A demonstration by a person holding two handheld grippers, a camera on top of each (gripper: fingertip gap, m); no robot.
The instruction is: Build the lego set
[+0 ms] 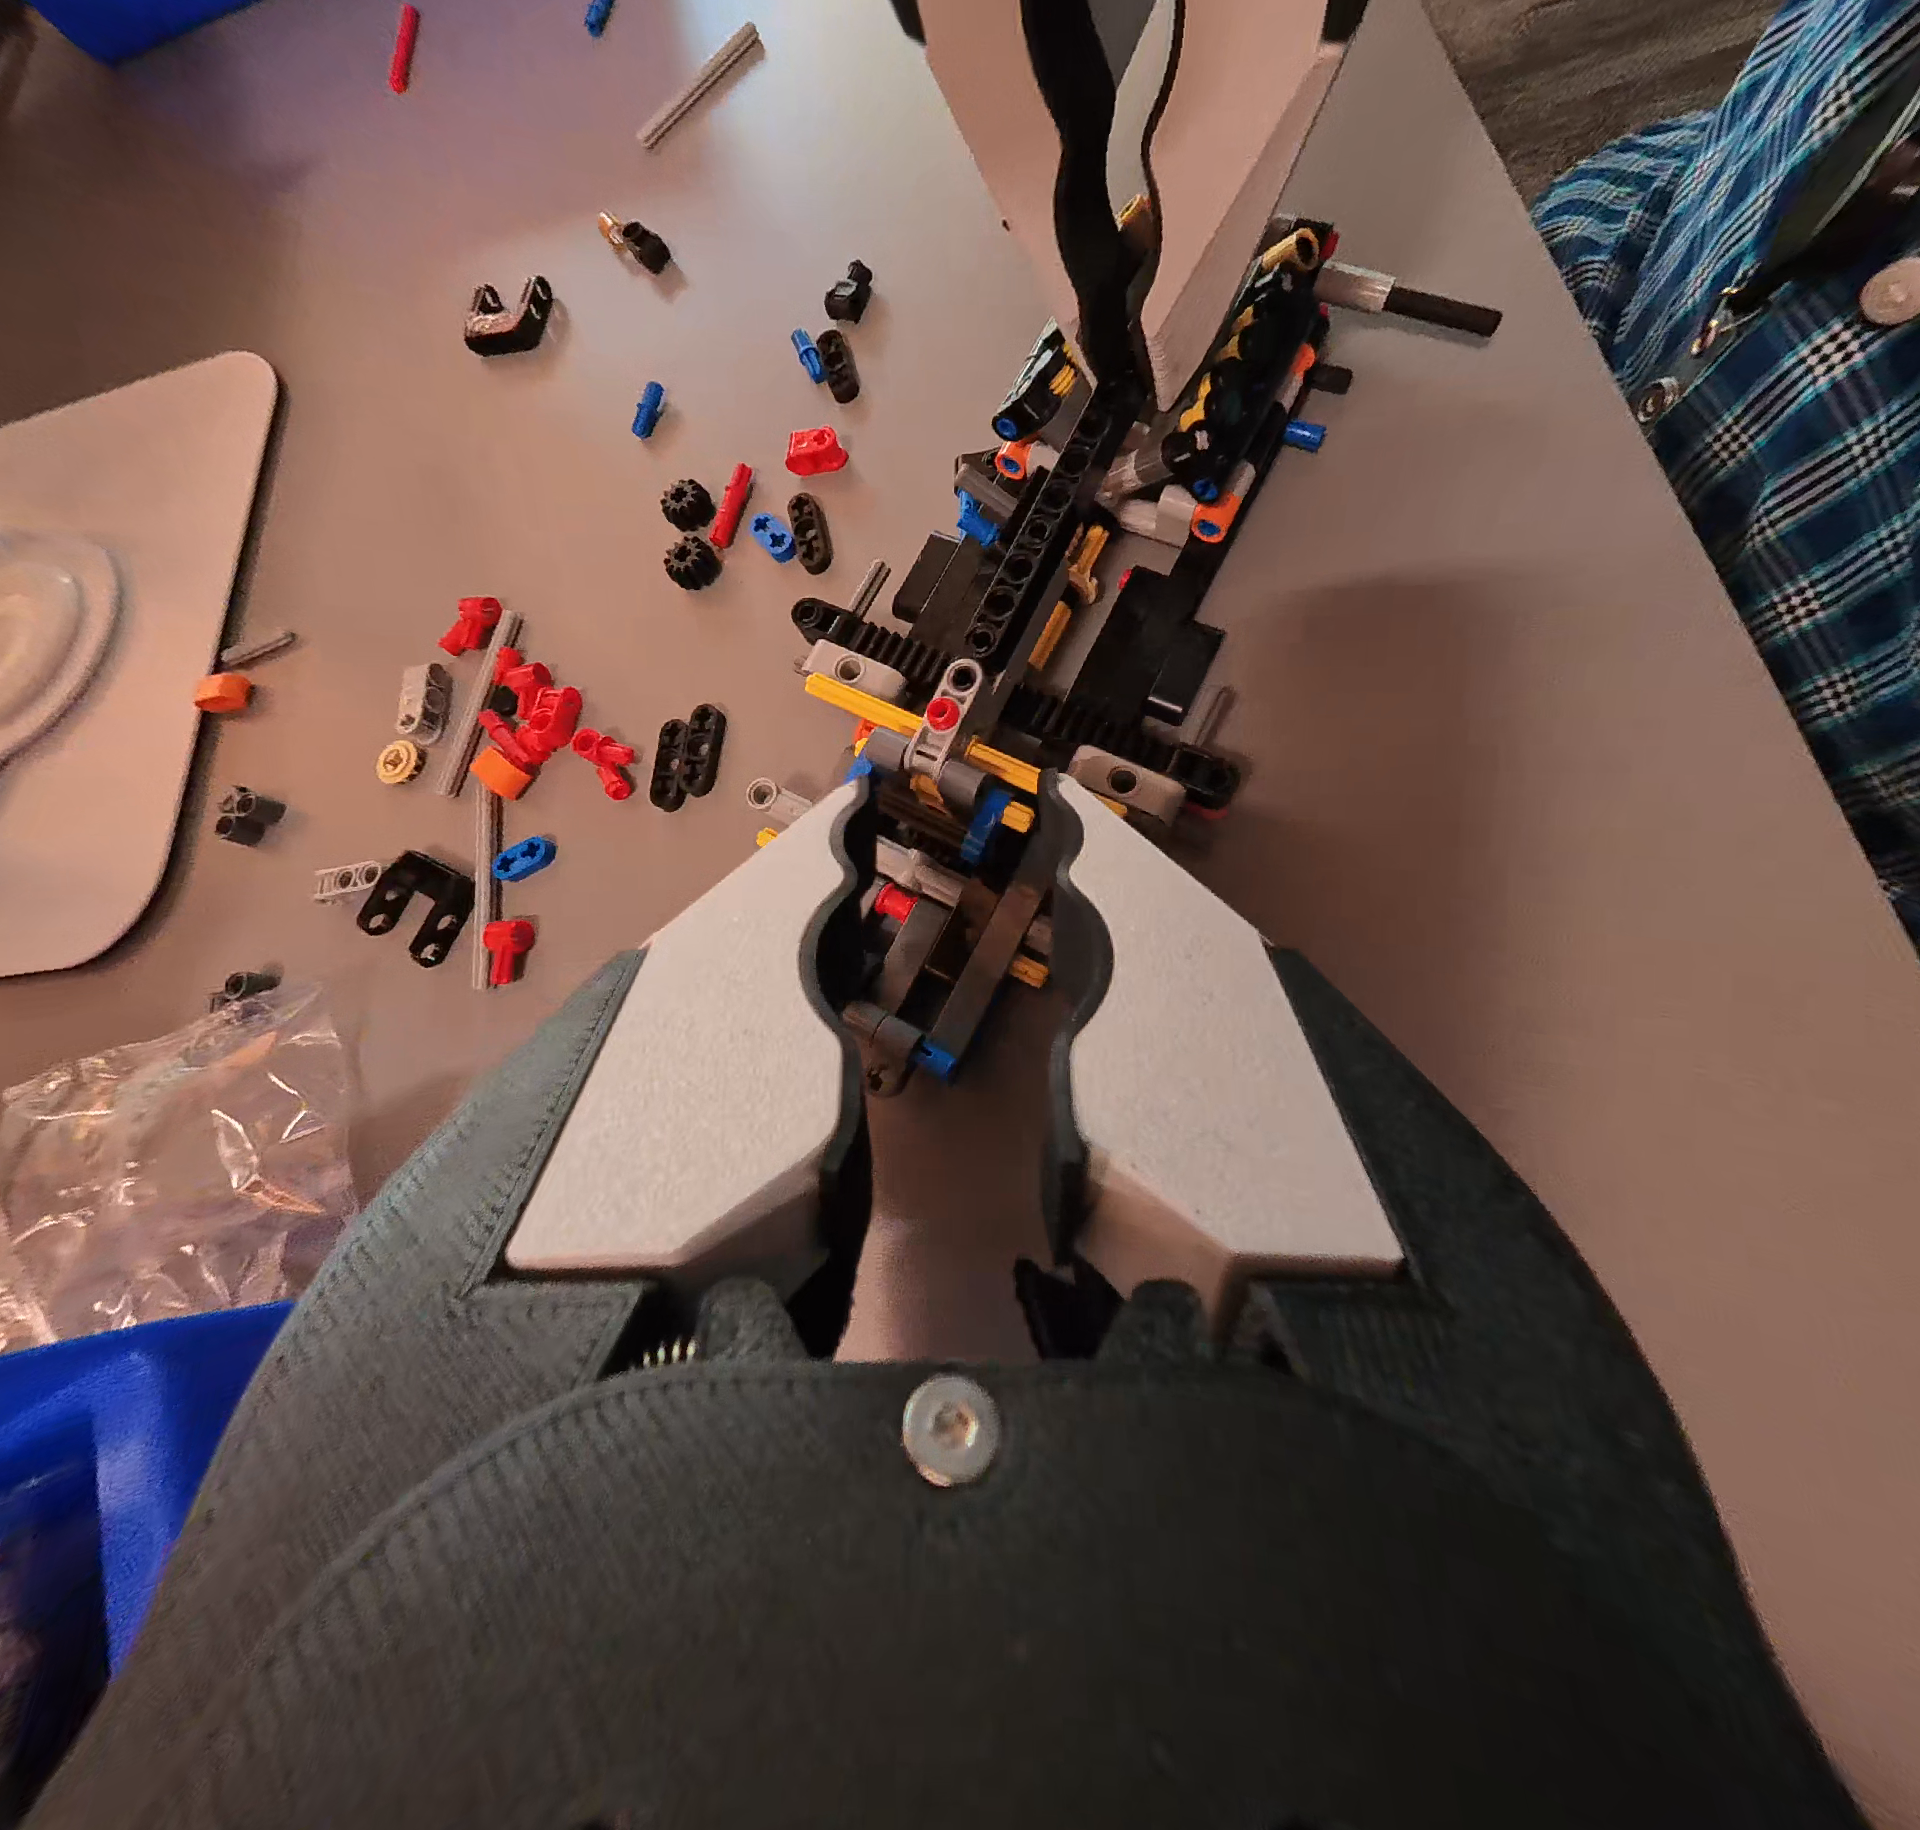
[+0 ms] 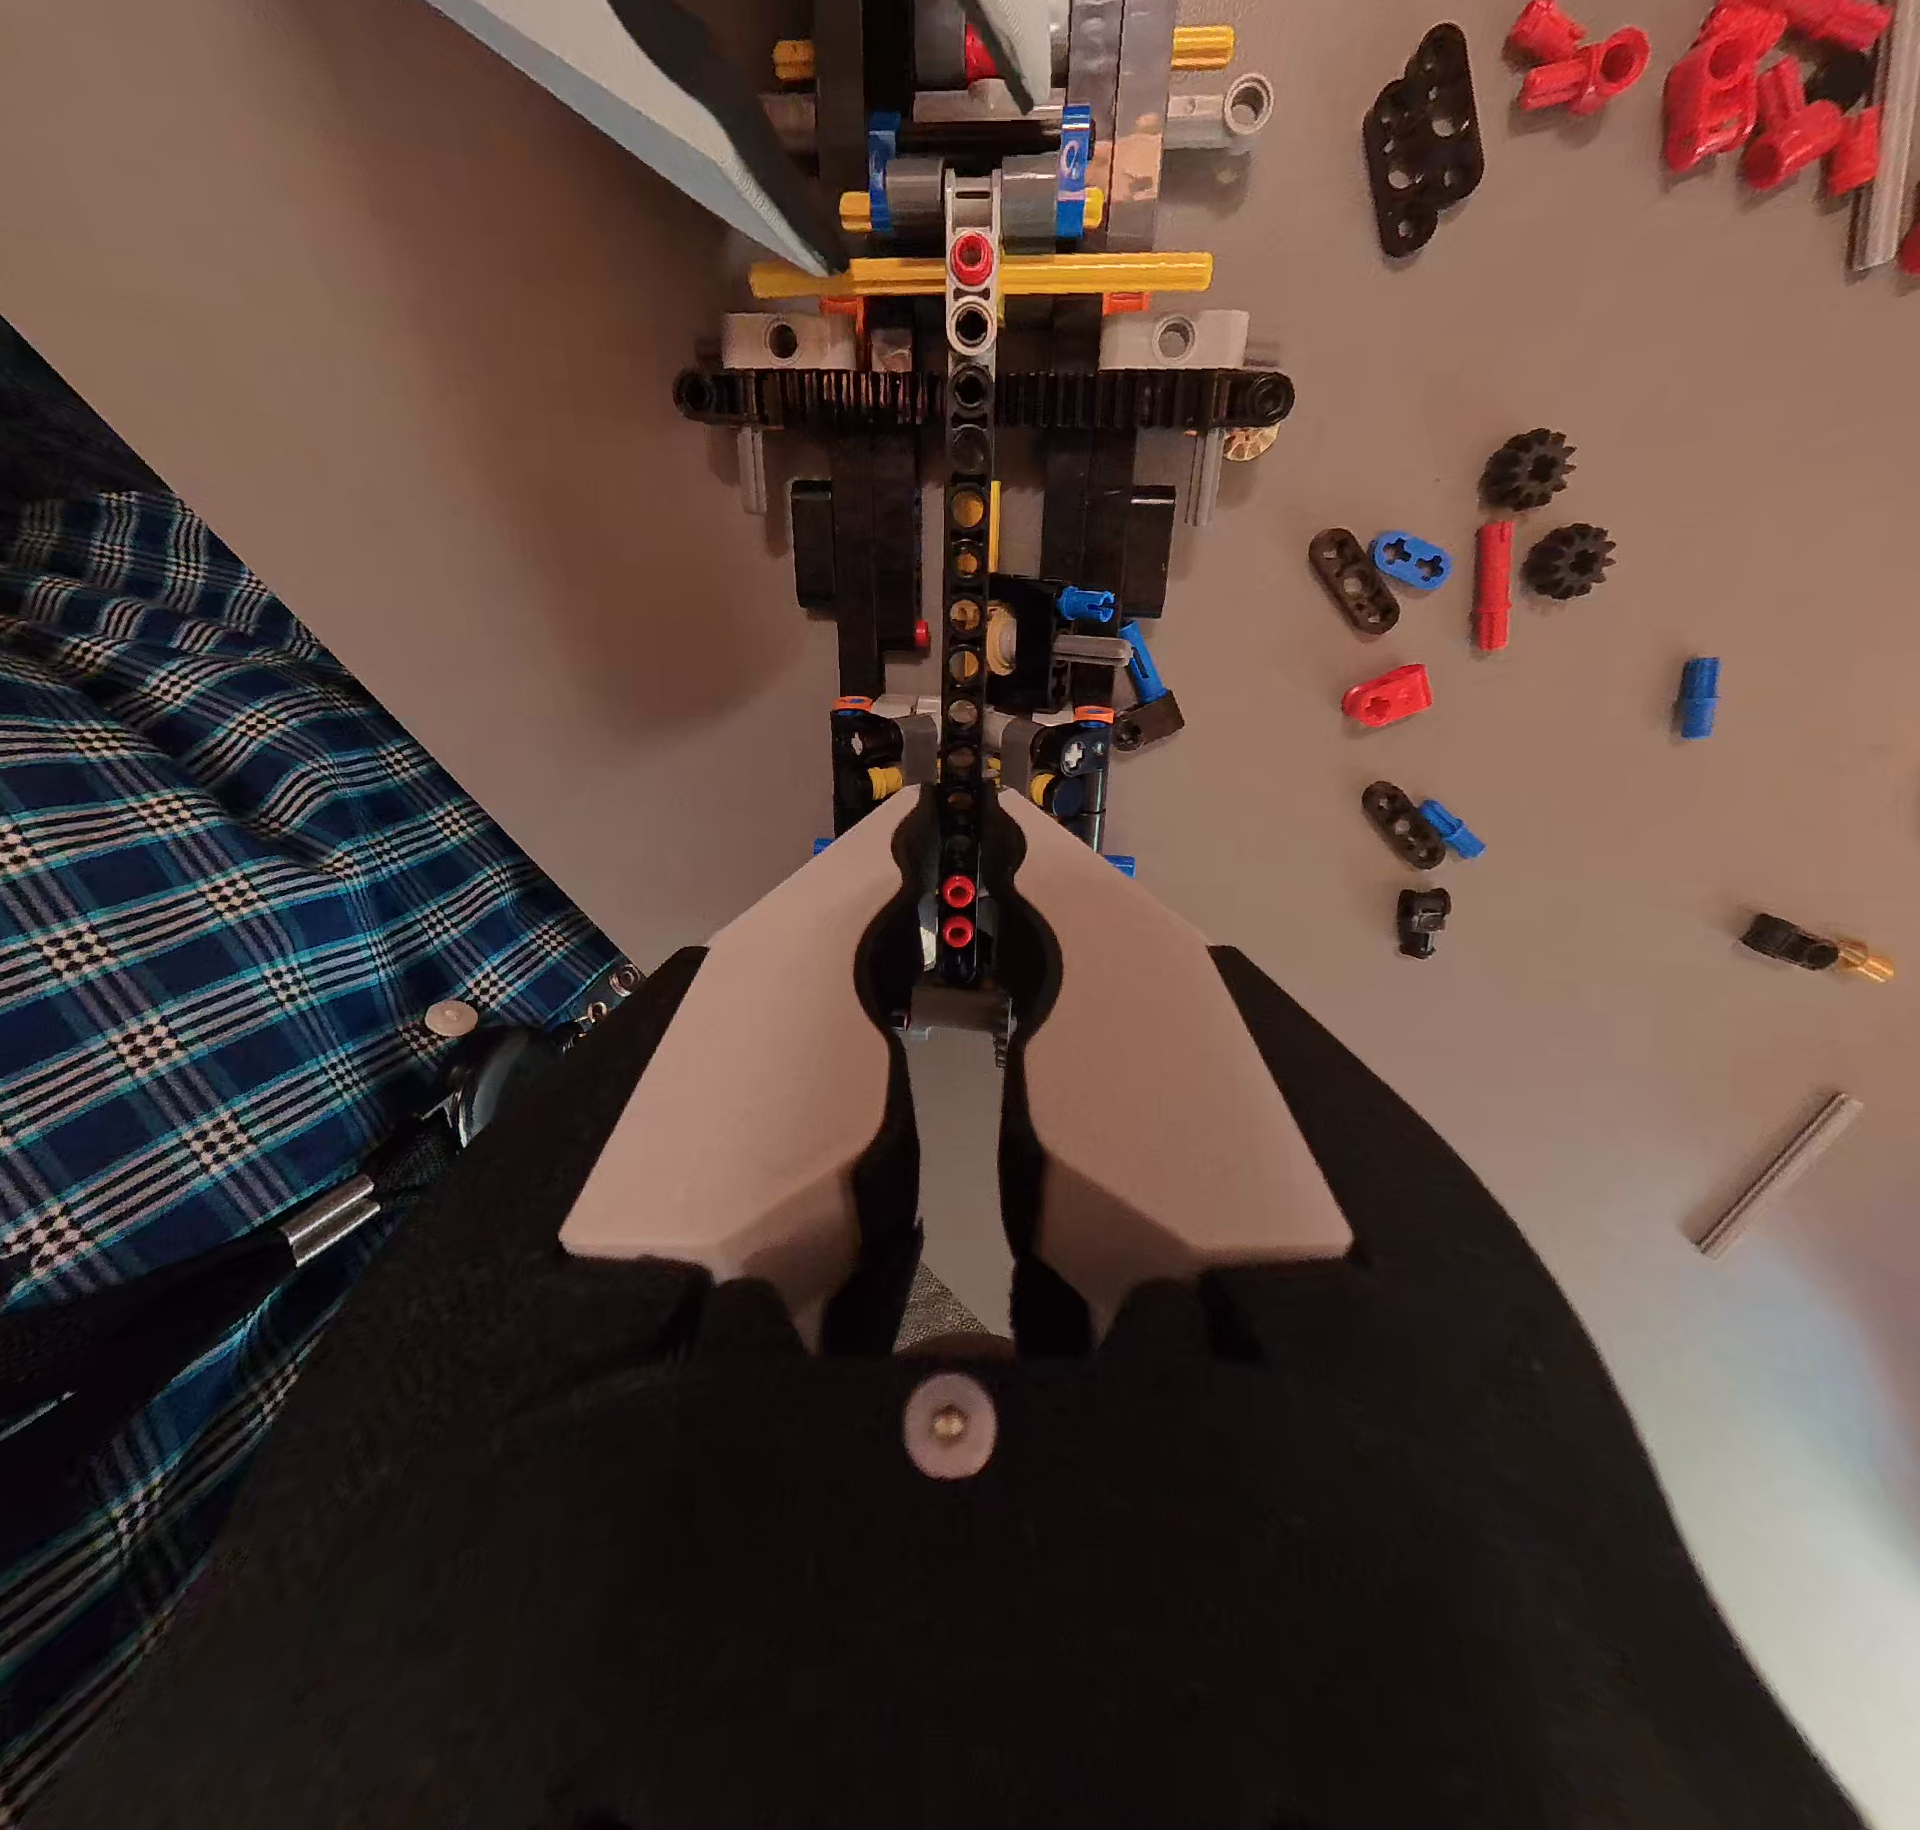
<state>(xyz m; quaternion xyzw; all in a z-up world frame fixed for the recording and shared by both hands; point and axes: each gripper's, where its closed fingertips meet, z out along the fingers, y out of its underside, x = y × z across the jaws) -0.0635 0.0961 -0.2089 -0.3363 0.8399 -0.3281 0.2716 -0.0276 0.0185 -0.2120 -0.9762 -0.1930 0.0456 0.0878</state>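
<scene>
In the left wrist view, the left gripper (image 1: 954, 824) is closing its fingers around the near end of the half-built lego chassis (image 1: 1049, 627), which is lying on the grey table (image 1: 1455, 845). The frame is already having a long black beam (image 1: 1039, 523), a toothed rack (image 1: 935, 653) and yellow axles (image 1: 914, 720). To the left, many loose parts are waiting: red connectors (image 1: 535, 705), two black gears (image 1: 688, 533), blue pins (image 1: 647, 409), a grey axle (image 1: 698, 85) and an opened plastic bag (image 1: 156, 1146). So I am judging the build as somewhere in the middle, with much left.

In the right wrist view, the right gripper (image 2: 961, 824) is gripping narrowly the opposite end of the black beam (image 2: 966, 554), beside two red pins (image 2: 956, 910). The left gripper (image 2: 821, 253) is showing at the far end. Loose pieces (image 2: 1538, 533) are lying to the right.
</scene>
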